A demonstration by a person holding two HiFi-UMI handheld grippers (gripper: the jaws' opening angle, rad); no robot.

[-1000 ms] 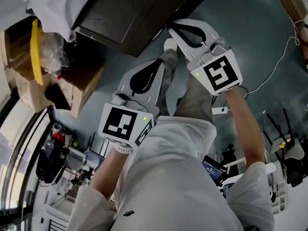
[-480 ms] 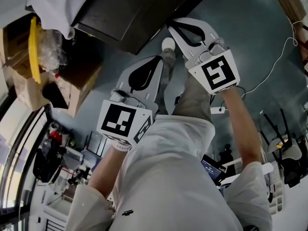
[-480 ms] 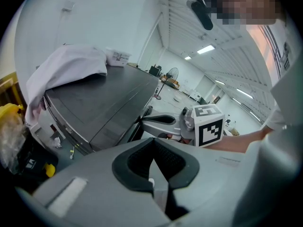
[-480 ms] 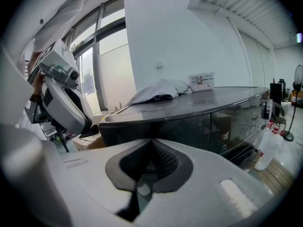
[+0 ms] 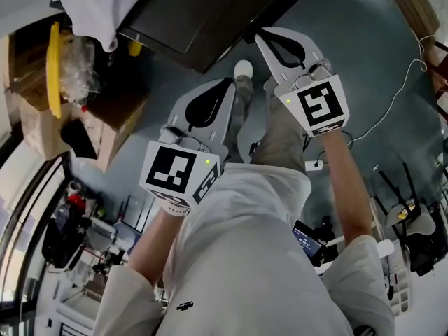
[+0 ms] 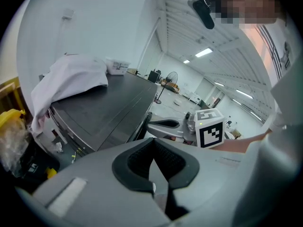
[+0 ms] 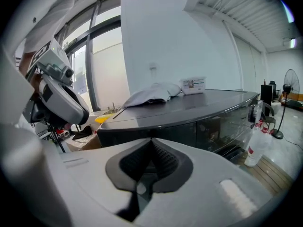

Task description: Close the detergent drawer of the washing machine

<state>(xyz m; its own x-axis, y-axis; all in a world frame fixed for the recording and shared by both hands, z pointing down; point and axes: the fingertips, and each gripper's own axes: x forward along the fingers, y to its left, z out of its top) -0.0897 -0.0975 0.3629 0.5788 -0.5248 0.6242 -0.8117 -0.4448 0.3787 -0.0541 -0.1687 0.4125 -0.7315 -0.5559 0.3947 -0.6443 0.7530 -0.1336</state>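
Two shut: left claw [image 5: 222, 86], right claw [image 5: 262, 35]; cardboard box [image 5: 31, 128] holds crumpled plastic [image 5: 77, 72].

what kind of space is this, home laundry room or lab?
Probably a lab or workshop hall, not a home: a long open room under strip ceiling lights, with a pedestal fan and cardboard boxes beside a dark appliance that has a white cloth on top.

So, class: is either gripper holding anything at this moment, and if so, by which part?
Nothing is held. The left gripper and the right gripper are both shut with nothing between their jaws.
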